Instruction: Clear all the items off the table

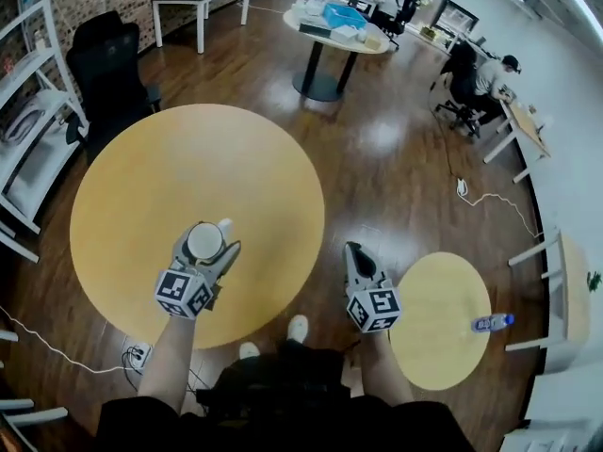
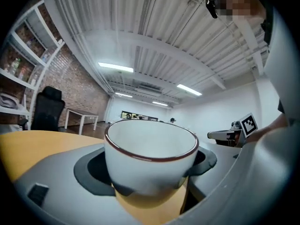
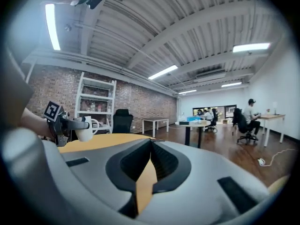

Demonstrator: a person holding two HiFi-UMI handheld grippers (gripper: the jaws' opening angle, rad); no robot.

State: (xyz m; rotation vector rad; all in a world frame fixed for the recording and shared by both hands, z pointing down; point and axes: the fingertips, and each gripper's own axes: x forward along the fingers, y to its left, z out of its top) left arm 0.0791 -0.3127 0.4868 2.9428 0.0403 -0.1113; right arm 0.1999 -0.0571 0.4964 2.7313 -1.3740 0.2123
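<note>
Yellow-topped and round, the large table (image 1: 141,186) takes up the middle of the head view. No item rests on its surface there.

A small table (image 1: 438,342) of the same colour stands to the right, well apart from it.

Left gripper (image 1: 209,245): the jaws are spread wide and clamped on the sides of a white cup (image 2: 149,161) with a dark rim. The cup is upright and appears to be held above the near part of the large table, not resting on it.

Right gripper (image 1: 356,252): the jaws are pressed together with nothing between them. It hangs over the floor between the two tables.

A bottle (image 1: 492,323) lies at the far edge of the small table. Whether it is on the top or on the floor beside it cannot be told.

Status: the clearing looks nearly complete. The cup is the only item seen at the large table, and it is already in the grip. What appears to remain is carrying it away and setting it down elsewhere. No drop-off place is identified in these views.
</note>
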